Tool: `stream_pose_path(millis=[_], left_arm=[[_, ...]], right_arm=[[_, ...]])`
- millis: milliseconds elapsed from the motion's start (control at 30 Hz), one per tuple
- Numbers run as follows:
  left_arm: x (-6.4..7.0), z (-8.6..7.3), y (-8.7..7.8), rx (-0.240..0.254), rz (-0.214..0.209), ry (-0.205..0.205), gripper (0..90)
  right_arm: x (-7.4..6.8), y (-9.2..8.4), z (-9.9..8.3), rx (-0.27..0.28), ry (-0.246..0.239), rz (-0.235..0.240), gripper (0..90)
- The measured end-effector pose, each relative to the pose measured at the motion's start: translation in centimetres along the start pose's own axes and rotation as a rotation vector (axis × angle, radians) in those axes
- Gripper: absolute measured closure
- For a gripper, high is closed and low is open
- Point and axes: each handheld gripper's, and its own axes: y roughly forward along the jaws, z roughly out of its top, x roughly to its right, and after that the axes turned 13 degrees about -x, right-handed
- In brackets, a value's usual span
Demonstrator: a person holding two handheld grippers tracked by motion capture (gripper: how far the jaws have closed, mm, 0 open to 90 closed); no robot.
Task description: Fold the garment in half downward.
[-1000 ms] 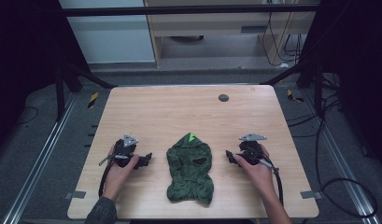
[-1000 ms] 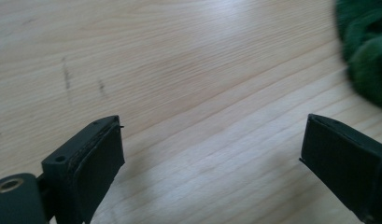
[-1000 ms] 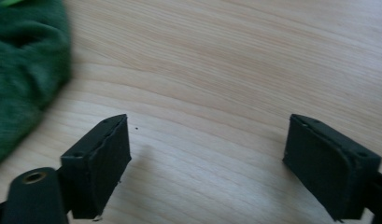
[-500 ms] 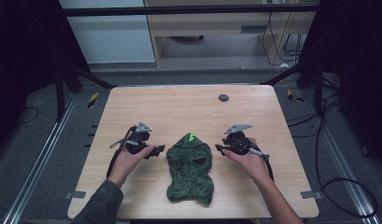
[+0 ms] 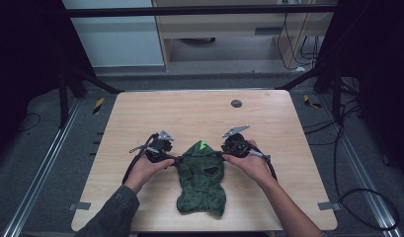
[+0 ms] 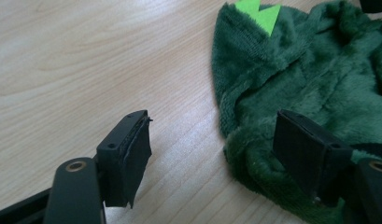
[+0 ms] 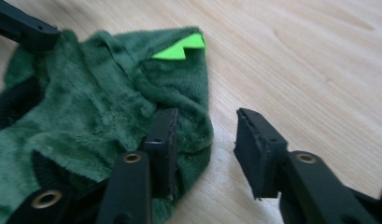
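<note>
Small dark-green plush garment with a bright lime-green zigzag tab at its top, flat on the light wooden table, near the person's edge and roughly centred left to right. Tab end pointing away from the person, wider lower end toward the near edge; two dark openings visible in the upper half from the high view.

Left gripper held in the left hand, just at the garment's upper left edge. Jaws spread wide in the left gripper view: one black jaw pad over bare wood, clear of the fabric, the other jaw pad above the plush, over a rolled, thicker hem at the garment's side. Fabric edge lying between the two pads, nearer the far one; contact between that pad and the pile not possible to tell. Lime tab at the top of that view, well beyond the jaws.

Right gripper held in the right hand, at the garment's upper right edge, opposite the left one. Jaws likewise apart in the right gripper view: one pad resting over the plush close to its folded edge, the other pad over bare table just beside the cloth. Garment border running between them. Nothing clamped by either gripper.

Small dark round disc on the far part of the table, well apart from the garment.
</note>
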Motion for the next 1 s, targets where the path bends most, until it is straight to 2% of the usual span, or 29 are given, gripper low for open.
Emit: stream_pose_path(millis=[133, 233, 267, 467, 600, 633, 667, 733, 767, 833, 1000], left_arm=[[-0.1, -0.4, 0.5, -0.015, -0.001, -0.01, 28.3], [-0.1, -0.6, 0.9, -0.027, -0.011, -0.008, 32.4], [0.0, -0.6, 1.0, -0.033, -0.013, 0.003, 33.0], [0.5, -0.6, 1.1, -0.026, -0.015, 0.022, 41.9], [0.8, -0.7, 1.0, -0.02, -0.04, 0.031, 57.8], [0.8, -0.7, 1.0, -0.02, -0.04, 0.031, 61.1], [0.9, -0.7, 1.0, -0.021, -0.059, 0.037, 66.1], [1.1, -0.7, 1.0, -0.024, -0.066, 0.043, 71.4], [1.1, -0.7, 1.0, -0.024, -0.066, 0.043, 74.6], [1.1, -0.8, 1.0, -0.025, -0.078, 0.041, 76.3], [0.9, -0.5, 0.8, -0.044, -0.092, 0.035, 80.4]], right_arm=[[-0.2, 0.7, 0.1, -0.02, 0.0, 0.014, 53.3], [-0.4, 1.1, 0.1, -0.037, -0.011, 0.021, 52.7], [-0.6, 1.5, 0.2, -0.055, -0.01, 0.02, 52.4], [-0.7, 2.2, 0.3, -0.065, -0.013, 0.02, 53.7], [-1.1, 2.2, 0.3, -0.069, -0.041, 0.015, 63.3], [-1.1, 2.2, 0.3, -0.069, -0.041, 0.015, 63.3], [-1.3, 2.2, 0.4, -0.078, -0.048, 0.019, 69.3], [-1.4, 2.2, 0.4, -0.083, -0.058, 0.03, 74.8], [-1.4, 2.2, 0.4, -0.083, -0.058, 0.03, 74.8], [-1.3, 2.2, 0.4, -0.084, -0.058, 0.051, 81.2], [-1.1, 2.1, 0.6, -0.087, -0.061, 0.068, 84.5]])
